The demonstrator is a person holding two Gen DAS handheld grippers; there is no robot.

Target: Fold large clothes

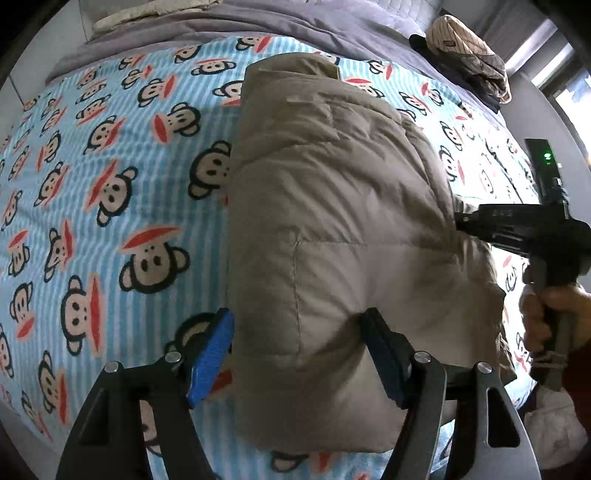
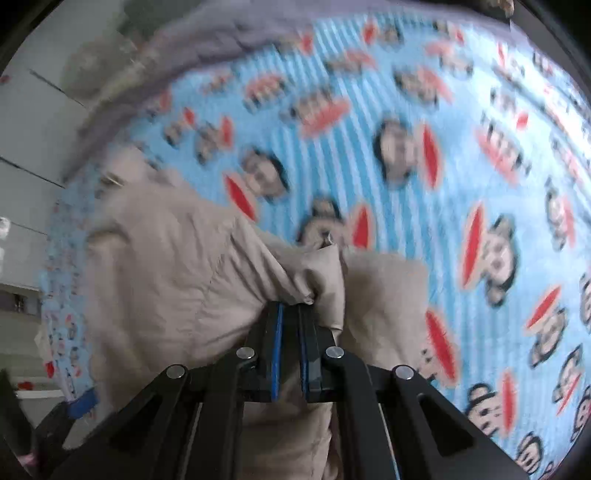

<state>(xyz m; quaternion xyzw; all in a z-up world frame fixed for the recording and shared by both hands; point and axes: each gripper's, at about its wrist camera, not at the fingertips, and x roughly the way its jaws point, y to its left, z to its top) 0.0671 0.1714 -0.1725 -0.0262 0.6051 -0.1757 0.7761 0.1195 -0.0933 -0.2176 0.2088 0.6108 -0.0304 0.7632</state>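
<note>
A beige puffy jacket [image 1: 332, 206] lies folded into a long bundle on the bed's blue monkey-print sheet [image 1: 110, 155]. My left gripper [image 1: 297, 314] straddles the bundle's near end. Its right finger [image 1: 384, 350] is dug into the fabric, while the blue left pad [image 1: 212, 354] stands just clear of the edge, so the jaws are open. My right gripper [image 1: 460, 221] reaches in from the right, shut on the jacket's side edge. In the blurred right wrist view, the right gripper [image 2: 290, 304] pinches a bunched fold of the jacket [image 2: 166, 280].
A grey duvet [image 1: 295, 22] lies across the back of the bed, with a striped cap on dark clothes [image 1: 465, 51] at the back right. A person's hand [image 1: 554, 306] holds the right gripper's handle. A black device with a green light [image 1: 543, 158] stands at the right.
</note>
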